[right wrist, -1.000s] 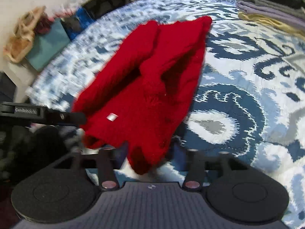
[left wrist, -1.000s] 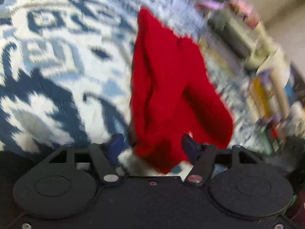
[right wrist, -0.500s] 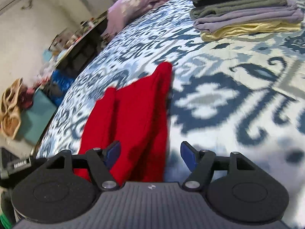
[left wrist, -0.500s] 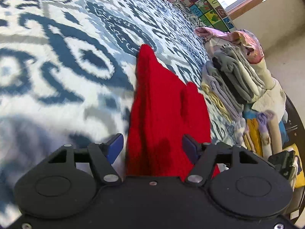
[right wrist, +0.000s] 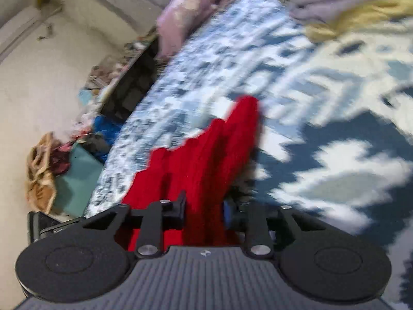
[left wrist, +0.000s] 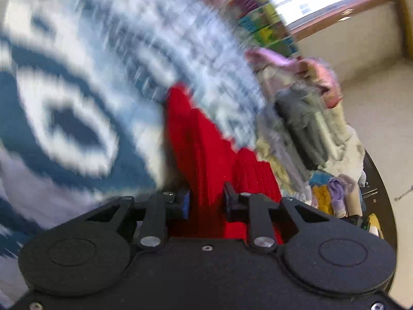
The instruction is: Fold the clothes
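Observation:
A red knitted garment [left wrist: 204, 139] lies on the blue-and-white patterned bedspread [left wrist: 77, 103]. In the left wrist view its near edge runs between the fingers of my left gripper [left wrist: 206, 201], whose jaws are closing with the pads pressed against the red knit. The right wrist view shows the same garment [right wrist: 206, 160] bunched into ridges. My right gripper [right wrist: 204, 209] is also closing, and its pads pinch the fabric. Both views are motion-blurred.
A heap of unfolded clothes [left wrist: 304, 129] lies to the right in the left wrist view. Folded grey, lilac and yellow clothes [right wrist: 361, 15] are stacked at the far right of the bed, near a lilac pillow [right wrist: 196, 13]. Floor clutter [right wrist: 46, 170] sits beyond the bed's left edge.
Both grippers moved in low over the garment's near edge and their jaws narrowed from wide open onto the red fabric. The garment now lies flatter on the bed.

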